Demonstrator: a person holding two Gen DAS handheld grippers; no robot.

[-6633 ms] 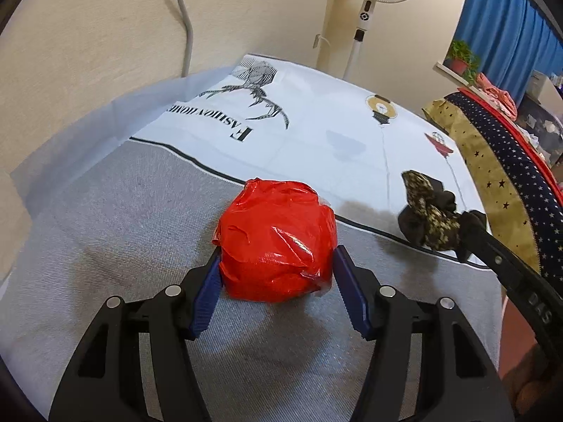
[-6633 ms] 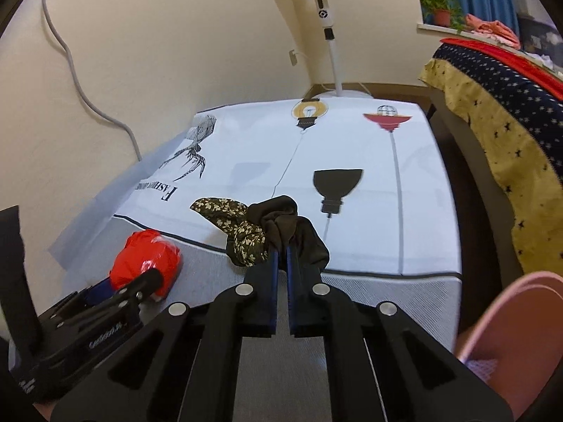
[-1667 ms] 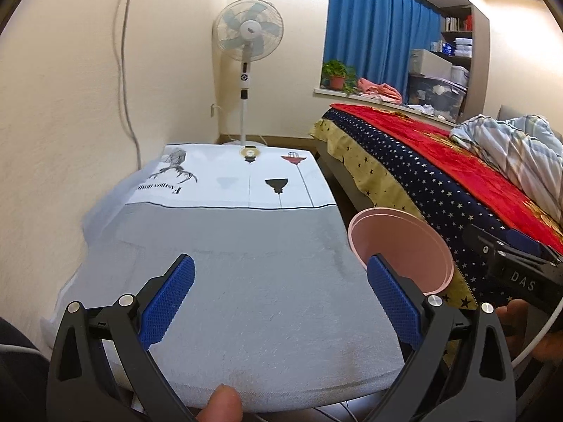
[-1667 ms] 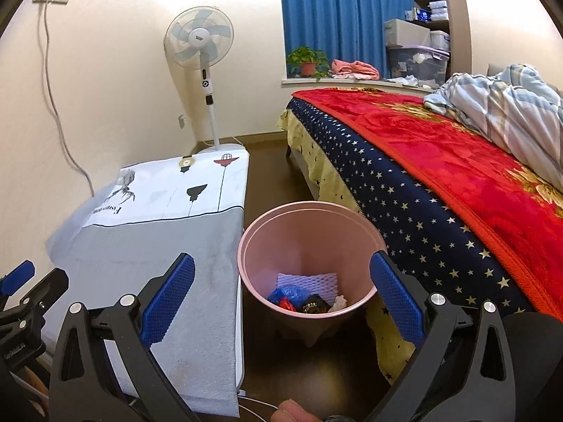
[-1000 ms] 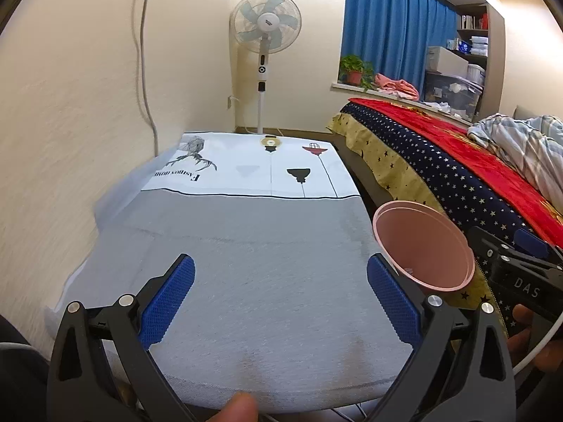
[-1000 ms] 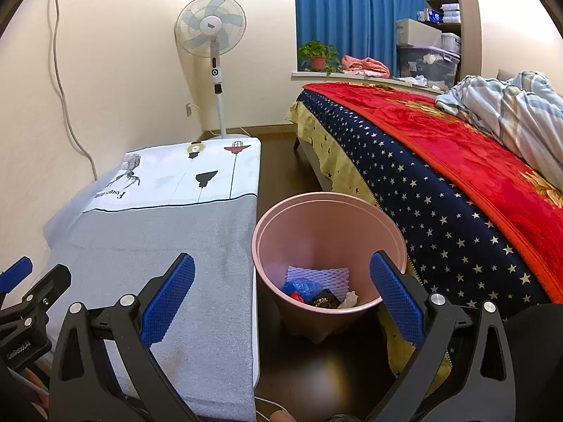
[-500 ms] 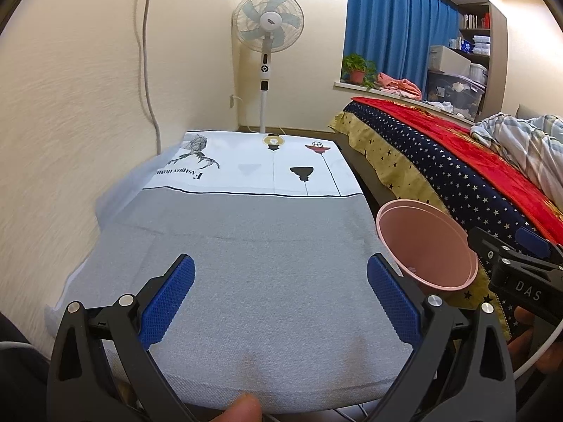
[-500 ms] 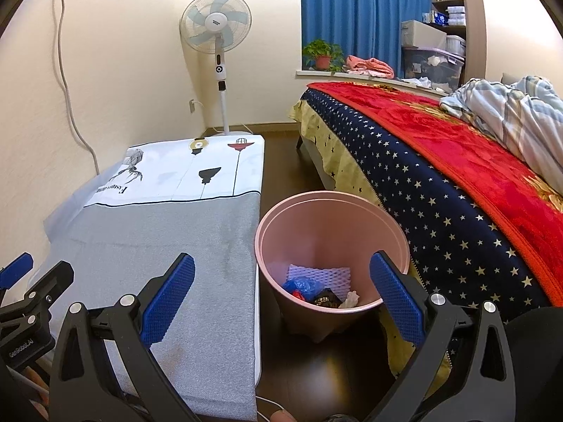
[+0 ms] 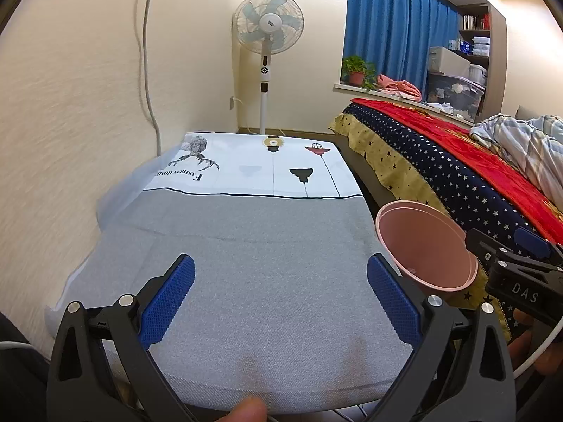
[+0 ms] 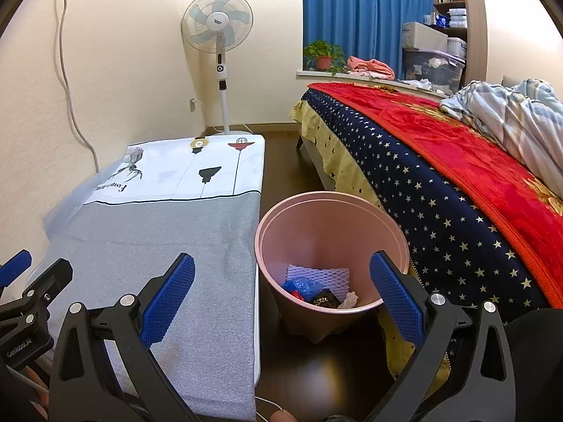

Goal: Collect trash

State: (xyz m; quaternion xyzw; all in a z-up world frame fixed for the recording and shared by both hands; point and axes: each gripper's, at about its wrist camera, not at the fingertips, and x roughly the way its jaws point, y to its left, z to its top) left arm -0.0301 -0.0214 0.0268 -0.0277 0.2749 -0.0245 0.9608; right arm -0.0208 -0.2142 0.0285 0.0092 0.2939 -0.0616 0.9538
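between right gripper's (image 10: 281,299) fingers: trash (image 10: 318,292), binned.

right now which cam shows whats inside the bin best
The right wrist view. It looks down into the bin, so the trash at the bottom shows: blue plastic, white foam net, dark and red scraps. The left wrist view catches the bin only from the side, showing its rim and inner wall, no contents.
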